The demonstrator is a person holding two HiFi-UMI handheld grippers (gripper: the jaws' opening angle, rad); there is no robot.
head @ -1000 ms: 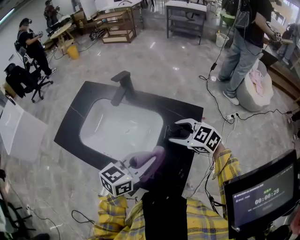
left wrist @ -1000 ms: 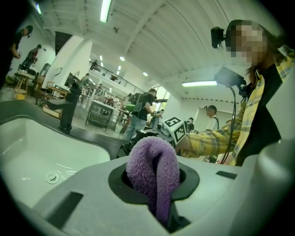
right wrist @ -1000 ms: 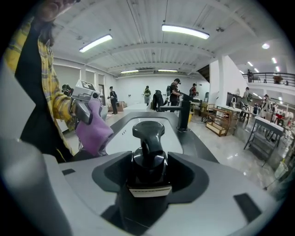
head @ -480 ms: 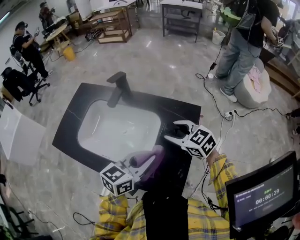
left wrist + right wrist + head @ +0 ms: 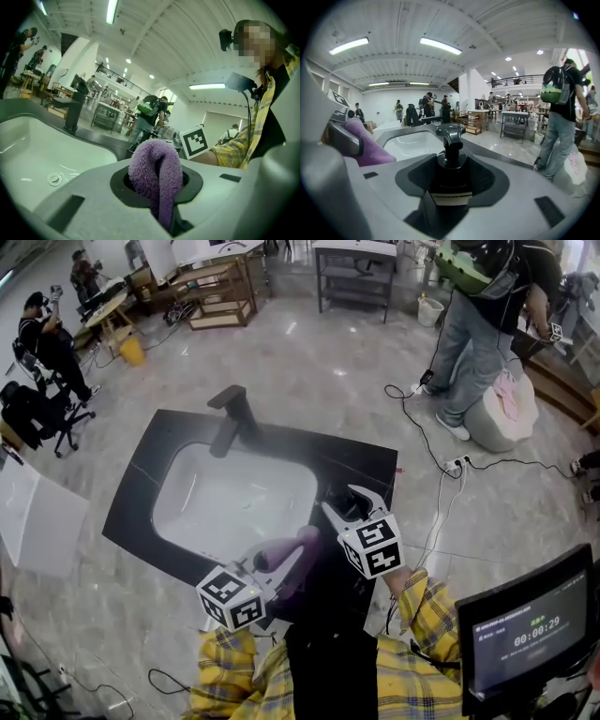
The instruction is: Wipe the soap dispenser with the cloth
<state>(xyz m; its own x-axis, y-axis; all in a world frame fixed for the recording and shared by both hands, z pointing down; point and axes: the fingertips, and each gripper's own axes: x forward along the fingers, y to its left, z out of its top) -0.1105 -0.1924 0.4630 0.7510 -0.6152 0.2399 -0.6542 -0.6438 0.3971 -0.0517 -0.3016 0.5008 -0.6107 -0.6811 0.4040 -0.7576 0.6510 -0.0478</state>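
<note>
The dispenser stands upright on the counter, on the strip to the right of the sink, toward the front edge. The right gripper has just been closing its jaws and now clasps the bottle's body from both sides, with the pump head poking out past them. The left gripper pinches a purple cloth, and a folded wad sticks out beyond its tips. That wad sits just left of the bottle, near but apart. I'd judge the wipe needs a short reach rightward, then strokes along the vertical body.
</note>
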